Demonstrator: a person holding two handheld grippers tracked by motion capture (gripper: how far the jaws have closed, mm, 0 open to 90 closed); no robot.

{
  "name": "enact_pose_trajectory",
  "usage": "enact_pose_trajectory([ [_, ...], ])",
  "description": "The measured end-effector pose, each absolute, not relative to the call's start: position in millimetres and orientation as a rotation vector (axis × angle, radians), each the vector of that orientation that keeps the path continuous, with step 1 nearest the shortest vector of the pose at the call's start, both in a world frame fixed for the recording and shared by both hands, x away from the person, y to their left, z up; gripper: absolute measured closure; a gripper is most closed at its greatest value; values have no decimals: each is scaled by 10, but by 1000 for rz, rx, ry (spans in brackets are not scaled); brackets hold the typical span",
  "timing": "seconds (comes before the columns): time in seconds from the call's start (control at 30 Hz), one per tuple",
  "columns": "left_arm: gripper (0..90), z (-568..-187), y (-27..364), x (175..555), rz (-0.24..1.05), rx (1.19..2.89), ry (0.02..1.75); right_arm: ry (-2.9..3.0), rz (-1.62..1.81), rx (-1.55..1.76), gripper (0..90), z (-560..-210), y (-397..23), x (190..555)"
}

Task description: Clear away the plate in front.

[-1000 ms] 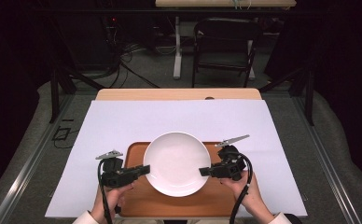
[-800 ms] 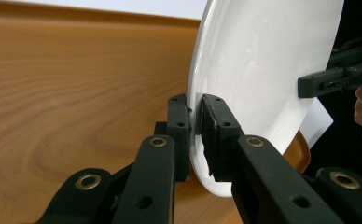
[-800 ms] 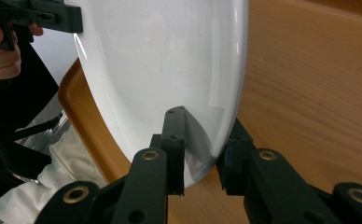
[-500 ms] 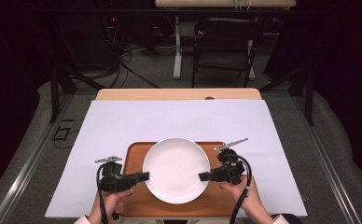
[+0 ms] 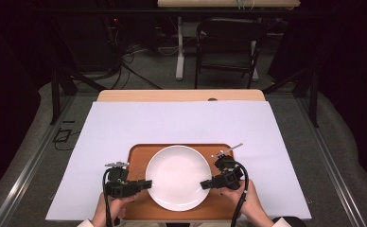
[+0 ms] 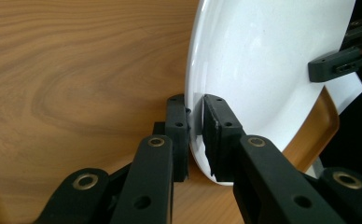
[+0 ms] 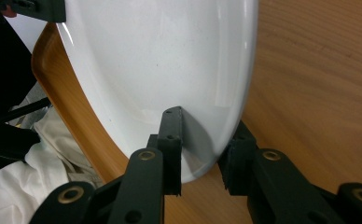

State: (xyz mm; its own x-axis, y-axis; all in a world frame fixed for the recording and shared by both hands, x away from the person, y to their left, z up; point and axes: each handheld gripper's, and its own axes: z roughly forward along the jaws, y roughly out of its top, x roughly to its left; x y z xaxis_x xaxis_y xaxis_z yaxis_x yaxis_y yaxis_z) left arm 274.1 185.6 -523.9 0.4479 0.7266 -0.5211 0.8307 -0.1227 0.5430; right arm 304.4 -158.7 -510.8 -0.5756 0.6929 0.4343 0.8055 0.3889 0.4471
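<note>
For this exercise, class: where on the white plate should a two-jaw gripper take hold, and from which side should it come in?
Grip the thin rim of the white plate, coming in level from the side, one jaw over and one under. The plate is wide, shallow and round, so the edge is likely the only part narrow enough. The left gripper and right gripper hold opposite rims over the wooden tray.

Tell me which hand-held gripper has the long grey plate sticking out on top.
The right hand-held gripper, clamped on the white plate's right rim: a long pale strip angles up-right from it. The left hand-held gripper, on the left rim, carries a shorter, flatter one.
</note>
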Motion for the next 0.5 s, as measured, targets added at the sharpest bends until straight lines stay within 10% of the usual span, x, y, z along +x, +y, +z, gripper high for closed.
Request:
enact_pose_trajectory([
  [0.5, 734, -5293, 1765, 2752, -51, 1980, 1294, -2611, -849, -1318, 586, -5187, -1446, 3047],
])
